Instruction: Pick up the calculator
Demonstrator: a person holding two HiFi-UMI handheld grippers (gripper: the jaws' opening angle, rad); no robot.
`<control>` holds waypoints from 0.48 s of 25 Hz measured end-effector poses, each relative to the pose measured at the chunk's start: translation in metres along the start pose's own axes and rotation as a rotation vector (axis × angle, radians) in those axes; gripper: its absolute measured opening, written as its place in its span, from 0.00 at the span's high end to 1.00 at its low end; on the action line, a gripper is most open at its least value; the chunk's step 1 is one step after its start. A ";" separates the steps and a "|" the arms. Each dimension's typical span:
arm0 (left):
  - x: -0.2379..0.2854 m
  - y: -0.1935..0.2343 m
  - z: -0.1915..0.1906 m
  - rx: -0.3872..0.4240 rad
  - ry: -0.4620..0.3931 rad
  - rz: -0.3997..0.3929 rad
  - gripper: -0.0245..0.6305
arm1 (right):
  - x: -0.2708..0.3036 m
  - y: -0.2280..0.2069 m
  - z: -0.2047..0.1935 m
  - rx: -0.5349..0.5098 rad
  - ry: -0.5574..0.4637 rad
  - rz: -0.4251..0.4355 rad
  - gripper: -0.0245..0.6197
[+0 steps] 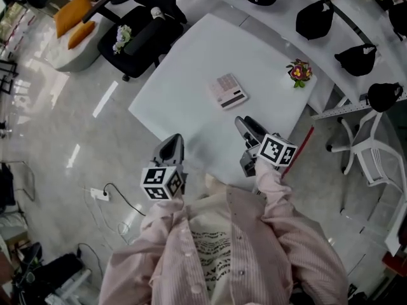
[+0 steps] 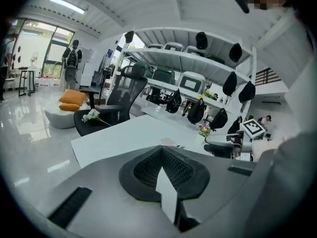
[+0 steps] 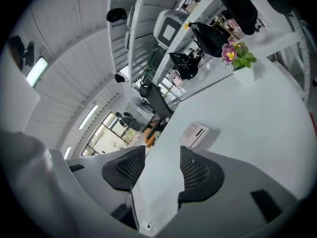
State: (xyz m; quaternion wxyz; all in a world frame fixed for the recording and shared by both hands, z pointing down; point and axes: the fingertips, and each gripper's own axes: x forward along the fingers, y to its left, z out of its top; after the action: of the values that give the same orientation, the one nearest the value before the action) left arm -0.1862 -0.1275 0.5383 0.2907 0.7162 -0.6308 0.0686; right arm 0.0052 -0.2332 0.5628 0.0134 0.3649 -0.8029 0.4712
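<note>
Okay, status: your calculator (image 1: 227,91) lies flat around the middle of the white table (image 1: 184,62), untouched, with neither tool in contact with it. Your right gripper (image 1: 247,127) hangs over the near part of the table, on the near-right side of the calculator and clearly apart from it. In the right gripper view its jaws stand moderately apart (image 3: 161,167), and only bare tabletop shows between the mesh pads (image 3: 194,170), so it has hold of nothing. The calculator (image 3: 194,133) sits just beyond the tips, slightly toward the right pad. Your left gripper (image 1: 170,146) is at the near-left edge of the table, well apart from the calculator. In the left gripper view its jaws are pressed together (image 2: 162,168) with nothing held between them. A small flower pot (image 1: 299,72) with pink and yellow blooms stands near the table's right corner, to the right of the calculator and apart from it; the right gripper view shows it too (image 3: 238,57). At the far-left side of the table there's a black office chair (image 1: 140,33) with a bunch of flowers lying on the seat, and orange cushions (image 1: 73,14) farther left. Black caps (image 1: 315,19) sit in a row on the curved white counter at far right. A white chair (image 1: 372,154) stands on the floor at right, and a power strip (image 1: 98,194) lies on the floor at near left.
</note>
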 end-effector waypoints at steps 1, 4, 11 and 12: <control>0.005 0.001 -0.002 -0.006 0.009 -0.003 0.96 | 0.005 -0.004 -0.001 0.016 0.008 -0.006 0.64; 0.022 0.001 -0.006 -0.013 0.033 -0.014 0.96 | 0.020 -0.019 -0.001 0.066 0.027 -0.025 0.64; 0.053 0.006 -0.018 -0.030 0.090 -0.018 0.96 | 0.053 -0.044 -0.006 0.190 0.062 -0.044 0.64; 0.056 0.007 -0.019 -0.031 0.096 -0.017 0.96 | 0.057 -0.048 -0.006 0.203 0.065 -0.050 0.64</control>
State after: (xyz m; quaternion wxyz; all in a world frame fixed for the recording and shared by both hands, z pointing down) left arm -0.1773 -0.1671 0.5823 0.3323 0.7129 -0.6108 0.0907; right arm -0.0103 -0.2748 0.6228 0.0141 0.3686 -0.7408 0.5613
